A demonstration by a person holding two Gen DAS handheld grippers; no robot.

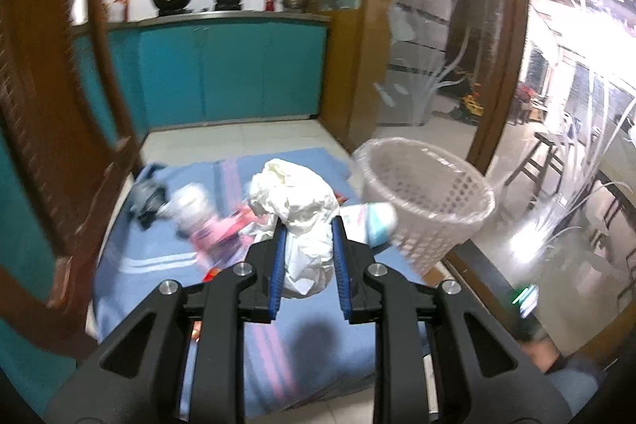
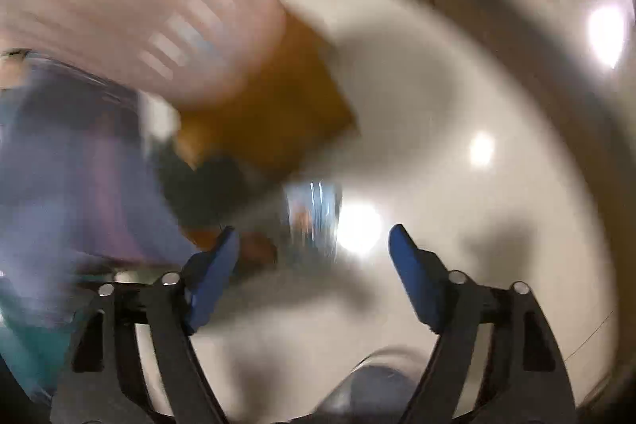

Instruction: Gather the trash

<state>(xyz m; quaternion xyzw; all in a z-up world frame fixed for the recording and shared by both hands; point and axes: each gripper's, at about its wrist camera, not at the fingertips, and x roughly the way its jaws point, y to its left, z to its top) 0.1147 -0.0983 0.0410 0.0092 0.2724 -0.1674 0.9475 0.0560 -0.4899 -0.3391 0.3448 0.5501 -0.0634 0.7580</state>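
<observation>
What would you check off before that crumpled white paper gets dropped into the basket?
1. Crumpled white paper wad clamped between the left gripper's jaws: ok.
2. White lattice plastic basket with clear liner upright, mouth open: ok.
3. Wad over the basket's mouth: not ok; the basket sits off to the right.
4. Right gripper free, jaws apart, nothing between them: ok.
5. Right gripper clear of the basket: cannot tell; that view is motion-blurred.
6. Remaining litter on the blue striped mat: not ok, several pieces left.
</observation>
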